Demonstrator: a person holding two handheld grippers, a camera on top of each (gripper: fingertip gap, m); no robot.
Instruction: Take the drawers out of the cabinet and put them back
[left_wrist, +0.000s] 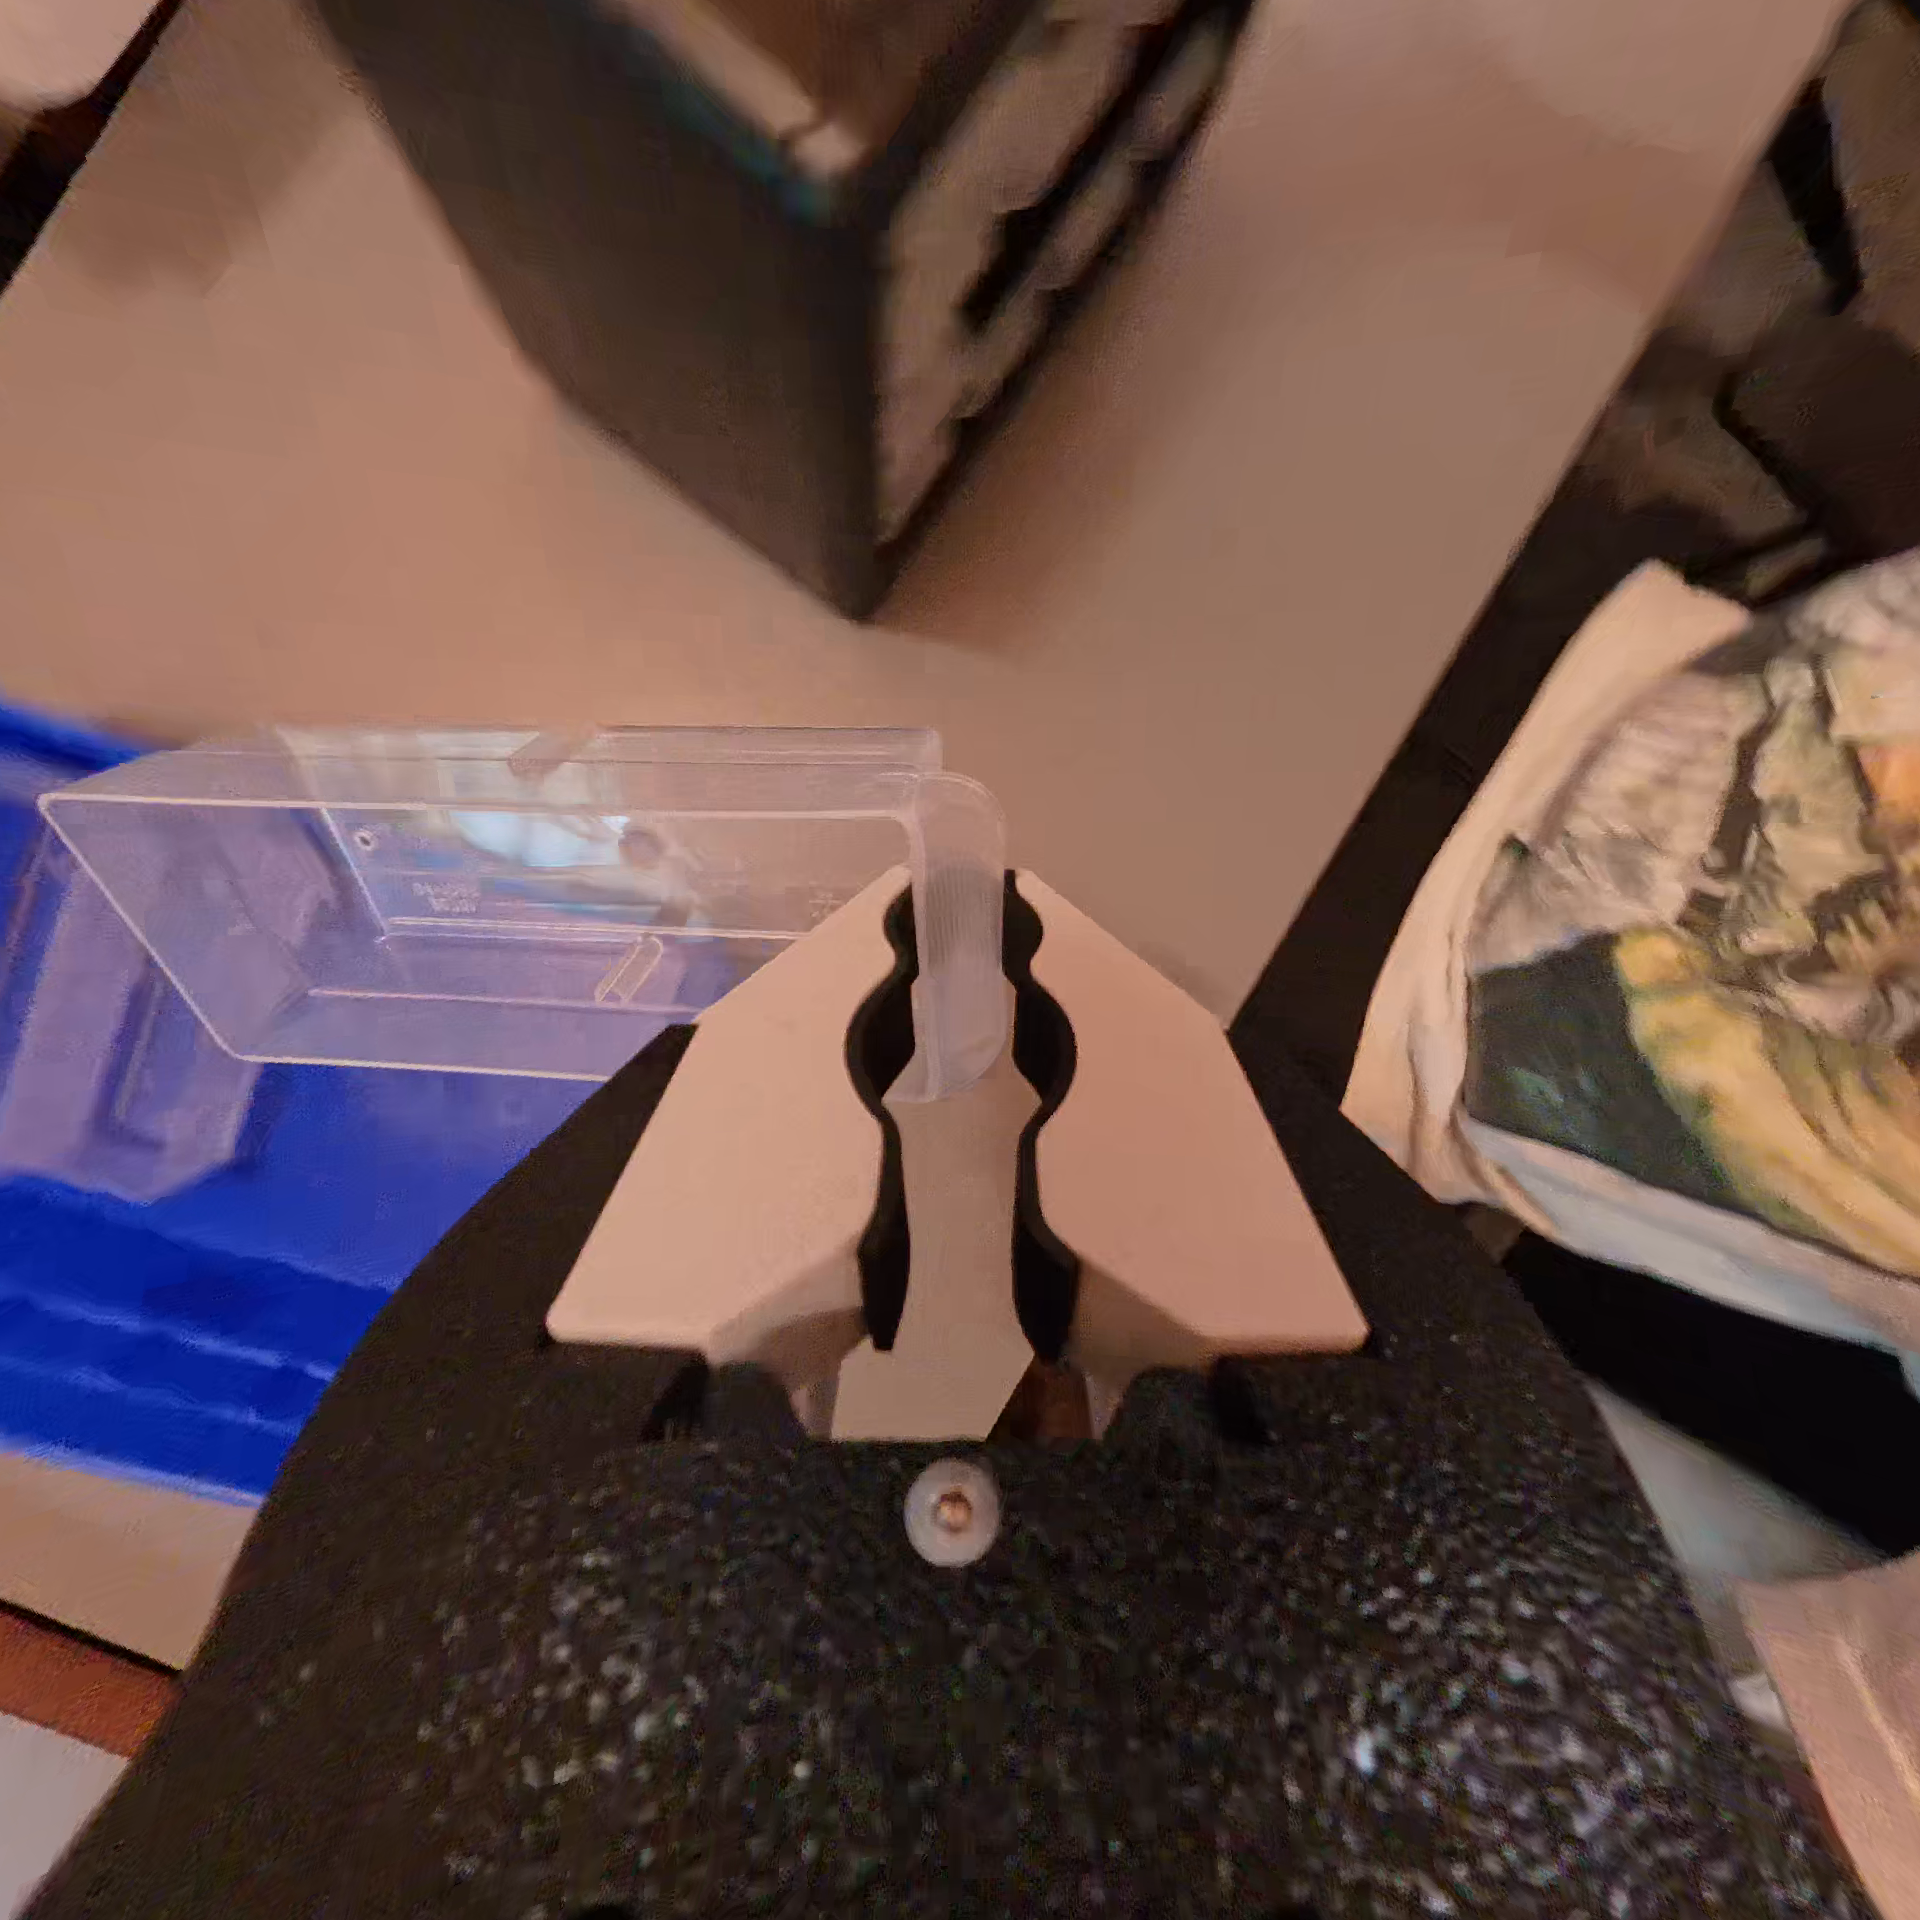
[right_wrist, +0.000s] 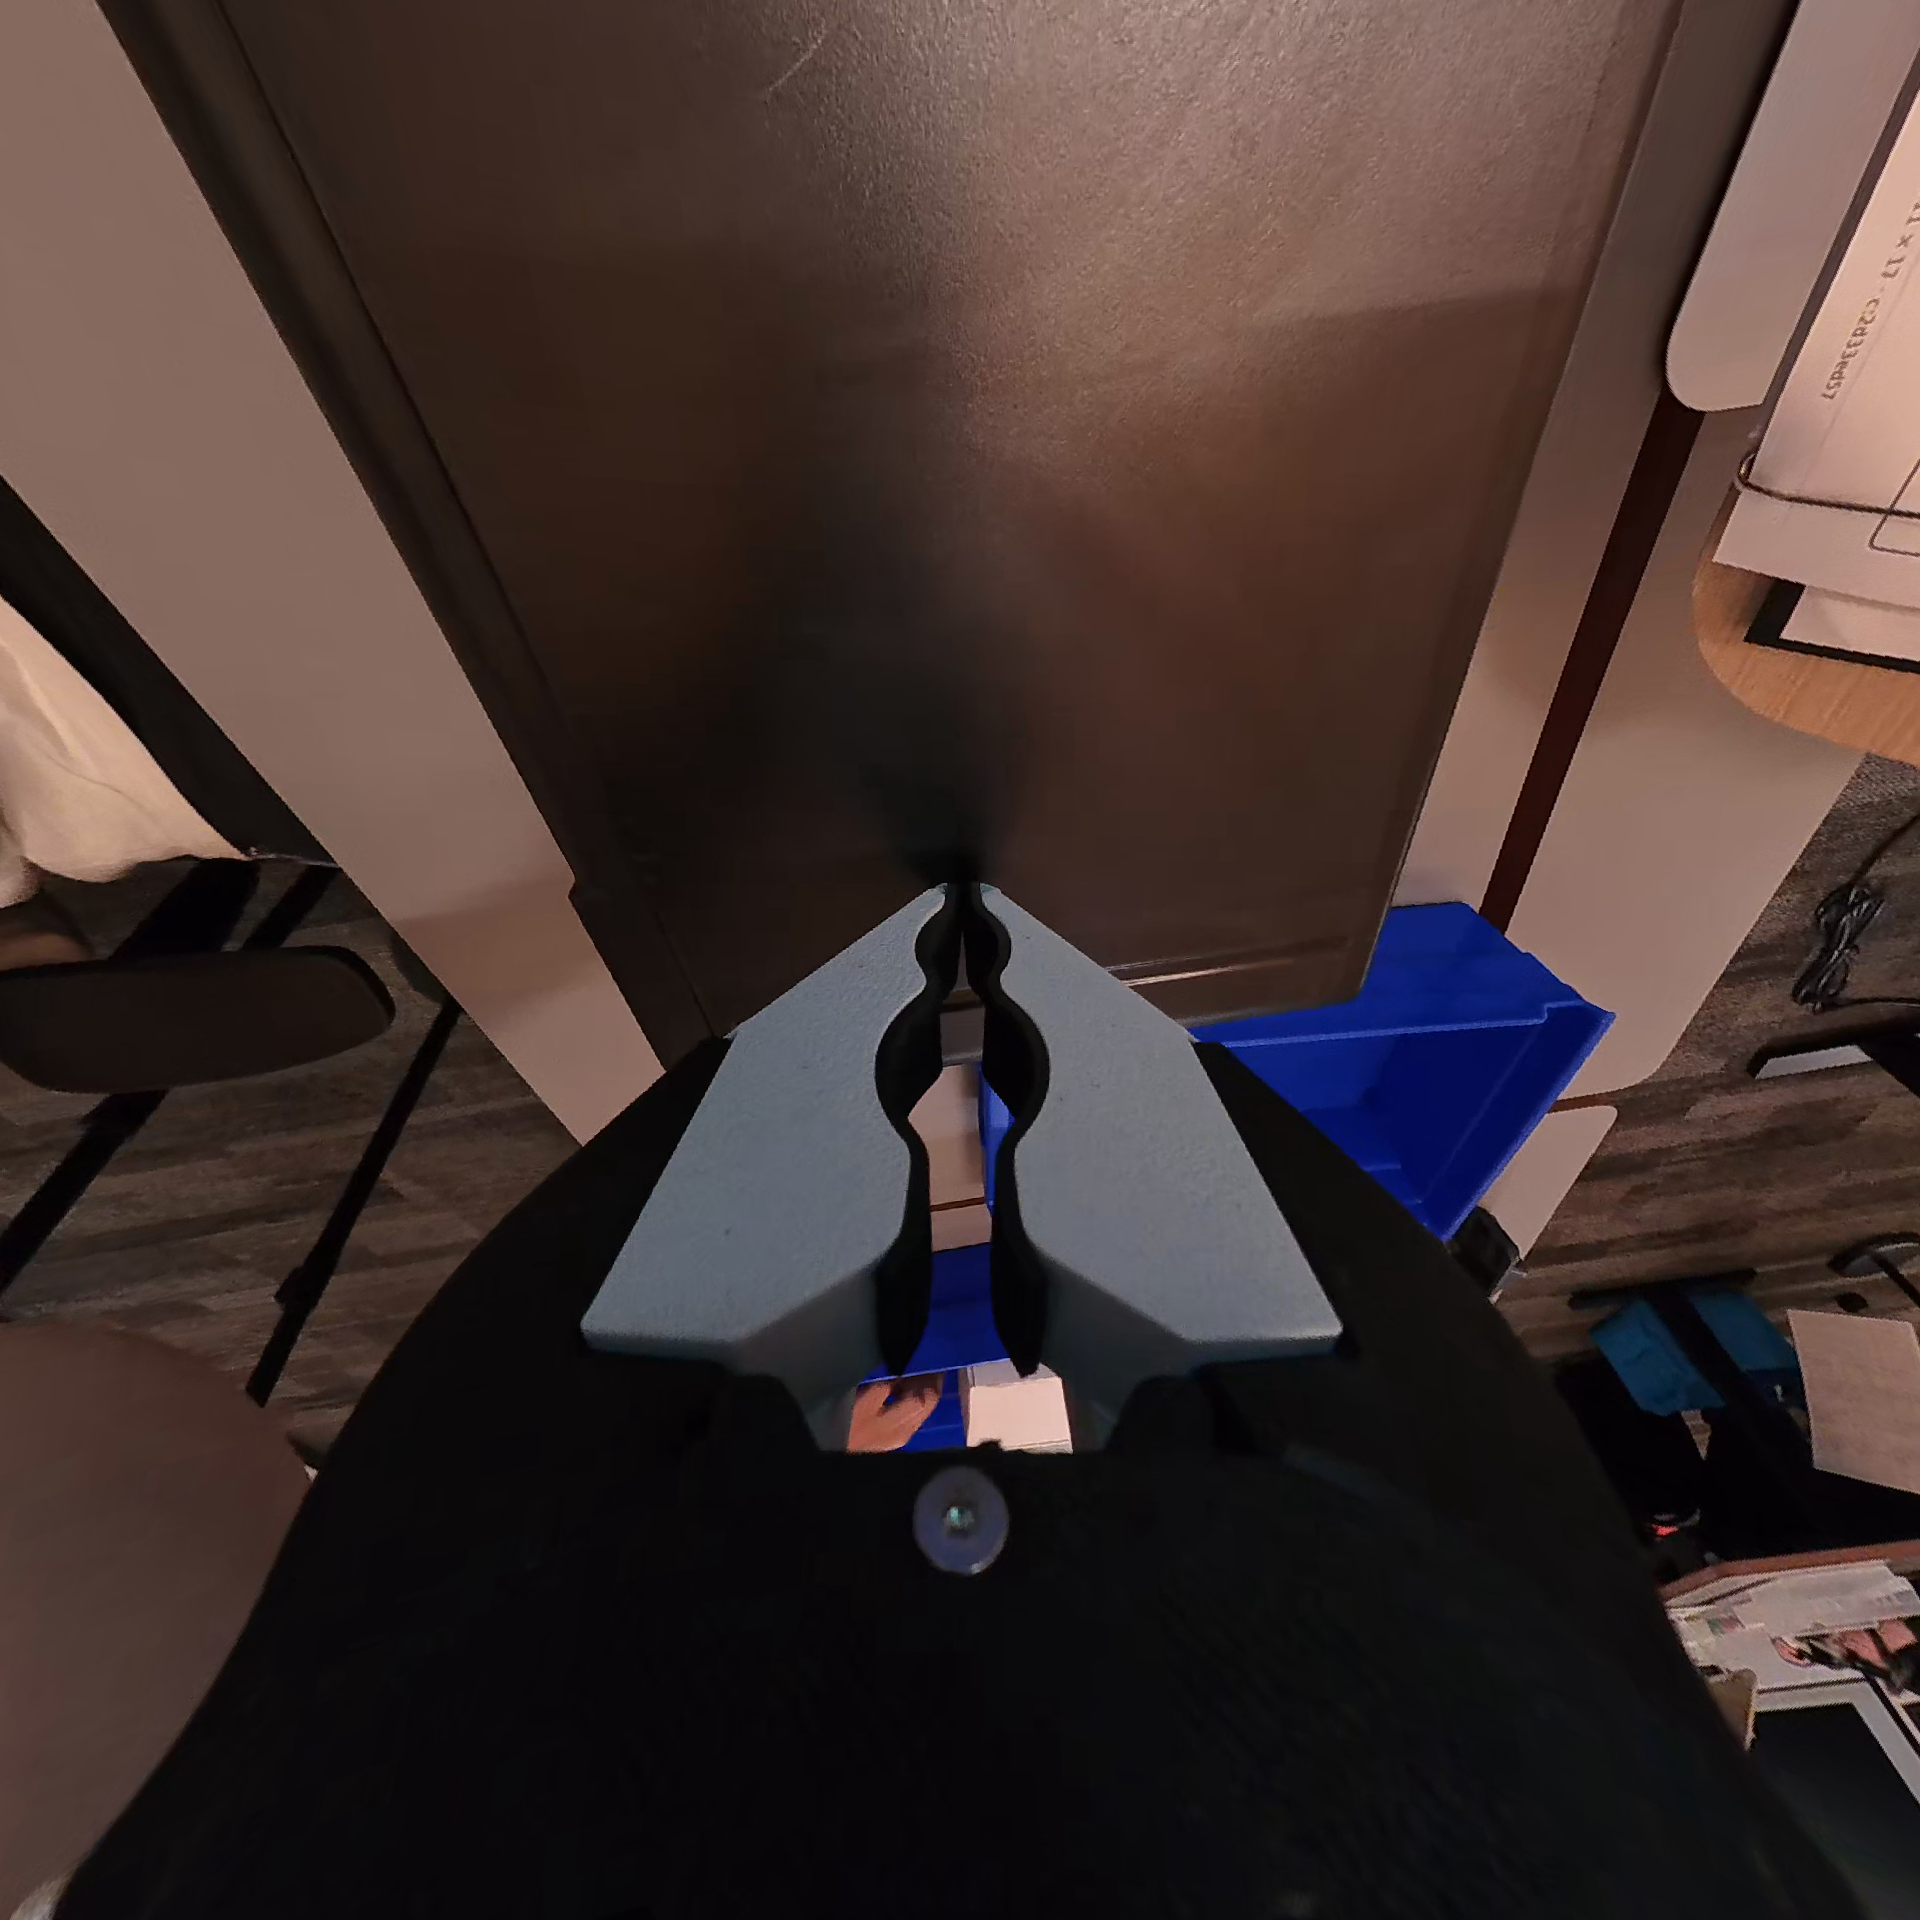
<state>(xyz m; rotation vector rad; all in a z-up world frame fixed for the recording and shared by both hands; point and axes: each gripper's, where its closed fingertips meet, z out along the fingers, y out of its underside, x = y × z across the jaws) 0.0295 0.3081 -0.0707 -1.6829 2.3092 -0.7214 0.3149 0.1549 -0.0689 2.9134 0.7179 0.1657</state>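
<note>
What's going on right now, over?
Left gripper clamps clear drawer by its handle, above blue bin. Right gripper shut, tips against dark cabinet. Nothing blocking.

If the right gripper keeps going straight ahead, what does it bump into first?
Most likely the cabinet's dark top panel. The right gripper is shut, with its tips pointing at that panel and seemingly touching it already, though depth is hard to judge.

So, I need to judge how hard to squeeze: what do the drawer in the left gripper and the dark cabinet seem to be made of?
The drawer looks like clear, glossy hard plastic: the blue bin shows through its walls and its edges catch light. The left gripper pinches its frosted tab. The cabinet has a dark, matte, faintly scuffed surface, perhaps painted metal or plastic; I can't tell which.
</note>
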